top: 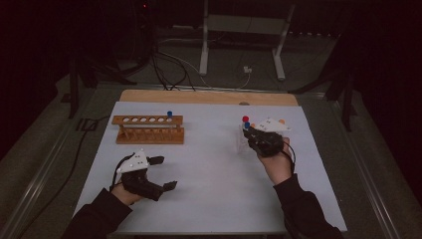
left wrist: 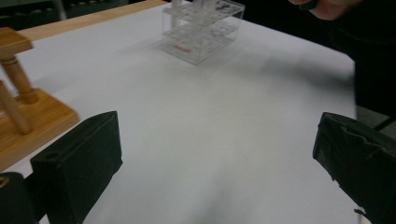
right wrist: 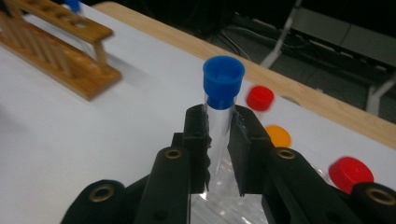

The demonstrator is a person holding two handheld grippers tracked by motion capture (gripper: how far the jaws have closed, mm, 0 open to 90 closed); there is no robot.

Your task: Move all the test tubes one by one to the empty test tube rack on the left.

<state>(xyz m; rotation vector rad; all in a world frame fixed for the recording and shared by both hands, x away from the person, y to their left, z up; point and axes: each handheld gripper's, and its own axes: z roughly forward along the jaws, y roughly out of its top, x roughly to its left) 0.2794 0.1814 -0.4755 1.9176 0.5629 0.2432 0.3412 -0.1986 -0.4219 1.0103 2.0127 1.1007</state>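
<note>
Standing upright between the jaws of the right gripper (right wrist: 218, 135), a clear test tube (right wrist: 218, 128) with a blue cap (right wrist: 223, 80) points its capped end straight up, its long axis vertical; the pads press it from both sides just under the cap. In the high view the same gripper (top: 250, 133) sits over the clear plastic rack (top: 242, 143) at the right of the white table (top: 214, 174), and the tube is just a blue dot beside a red one. The right gripper view brings out the red caps (right wrist: 259, 98) and an orange cap (right wrist: 278, 136) behind it. The left gripper (top: 164, 173) rests near the front left, jaws wide and holding nothing. The left gripper view shows the plastic rack's (left wrist: 201, 29) layered grid and the foot of the wooden rack (left wrist: 28, 112), which in the high view carries one blue-capped tube (top: 169, 115).
</note>
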